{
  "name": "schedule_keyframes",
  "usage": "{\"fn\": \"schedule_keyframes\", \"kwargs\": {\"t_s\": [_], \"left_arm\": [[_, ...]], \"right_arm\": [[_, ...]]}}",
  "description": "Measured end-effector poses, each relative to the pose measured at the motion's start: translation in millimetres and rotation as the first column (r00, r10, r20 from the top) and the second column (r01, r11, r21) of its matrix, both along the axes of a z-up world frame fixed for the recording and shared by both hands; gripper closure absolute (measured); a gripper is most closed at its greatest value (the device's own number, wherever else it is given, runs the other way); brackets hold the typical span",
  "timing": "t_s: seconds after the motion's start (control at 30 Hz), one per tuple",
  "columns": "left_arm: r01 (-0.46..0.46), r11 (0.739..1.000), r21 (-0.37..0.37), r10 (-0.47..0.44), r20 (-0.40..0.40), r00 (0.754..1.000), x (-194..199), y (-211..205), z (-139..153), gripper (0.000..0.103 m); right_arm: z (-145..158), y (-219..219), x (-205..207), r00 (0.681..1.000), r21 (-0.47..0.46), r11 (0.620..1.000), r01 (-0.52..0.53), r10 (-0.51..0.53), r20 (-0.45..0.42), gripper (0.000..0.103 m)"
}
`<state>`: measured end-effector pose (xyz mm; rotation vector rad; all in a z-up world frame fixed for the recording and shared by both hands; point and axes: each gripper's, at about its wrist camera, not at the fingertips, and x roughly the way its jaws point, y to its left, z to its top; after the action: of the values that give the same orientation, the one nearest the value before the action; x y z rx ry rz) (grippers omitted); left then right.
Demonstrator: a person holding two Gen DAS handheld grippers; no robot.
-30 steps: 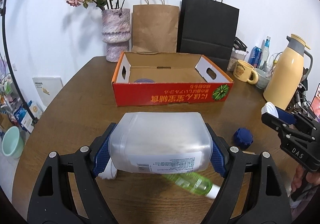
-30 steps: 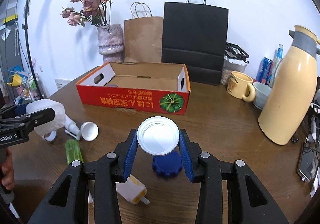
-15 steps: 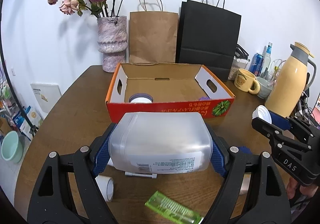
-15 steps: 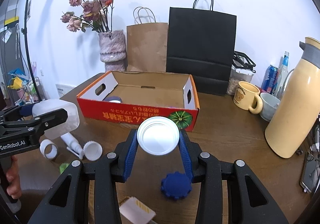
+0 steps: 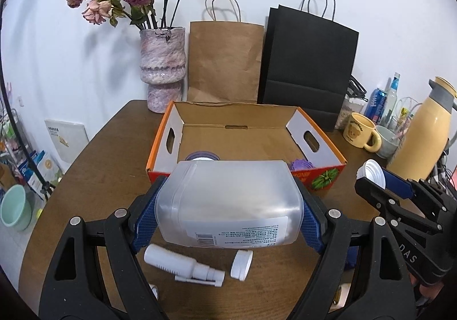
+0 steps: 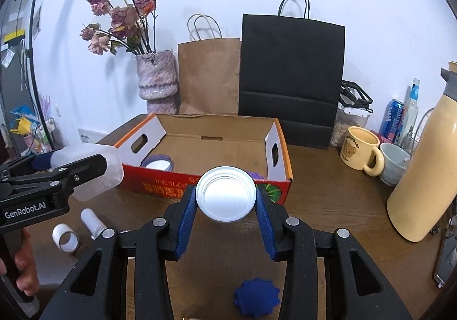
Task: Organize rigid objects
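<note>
My left gripper [image 5: 228, 214] is shut on a translucent plastic jug [image 5: 228, 203], held above the table just before the orange cardboard box [image 5: 328, 145]. The jug also shows in the right wrist view [image 6: 94, 171]. My right gripper [image 6: 225, 203] is shut on a white round lid [image 6: 225, 197], held in front of the box [image 6: 282, 154]. The lid also shows in the left wrist view [image 5: 371, 175]. Inside the box lie a purple-rimmed lid [image 6: 158, 163] and a purple gear-shaped piece [image 5: 300, 164].
On the table lie a white spray bottle [image 5: 182, 263], a white cap [image 5: 241, 261], a white ring [image 6: 65, 237] and a blue gear-shaped cap [image 6: 257, 297]. A vase [image 5: 162, 68], paper bags [image 5: 225, 60], a yellow mug [image 6: 360, 151] and a thermos [image 6: 428, 171] stand behind and right.
Both grippers have risen and moved forward toward the box with the jug and lid still held. The box interior now shows more; the green bottle has left the view.
</note>
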<state>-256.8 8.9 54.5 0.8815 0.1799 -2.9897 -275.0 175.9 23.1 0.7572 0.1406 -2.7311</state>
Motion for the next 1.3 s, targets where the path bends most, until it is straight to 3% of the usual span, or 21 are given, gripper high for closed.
{"fn": "schedule_keyframes", "kwargs": {"t_s": [0.73, 1.3], "left_arm": [[-0.072, 0.997, -0.016, 0.072, 0.007, 0.997, -58, -6, -9, 0.024], [-0.123, 0.991, -0.049, 0.124, 0.016, 0.992, -102, -17, -14, 0.024]], "right_arm": [[-2, -9, -70, 1.0, -0.032, 0.999, -0.003, 0.004, 0.03, 0.058], [-3, -28, -119, 0.998, 0.012, 0.999, -0.044, 0.044, 0.038, 0.058]]}}
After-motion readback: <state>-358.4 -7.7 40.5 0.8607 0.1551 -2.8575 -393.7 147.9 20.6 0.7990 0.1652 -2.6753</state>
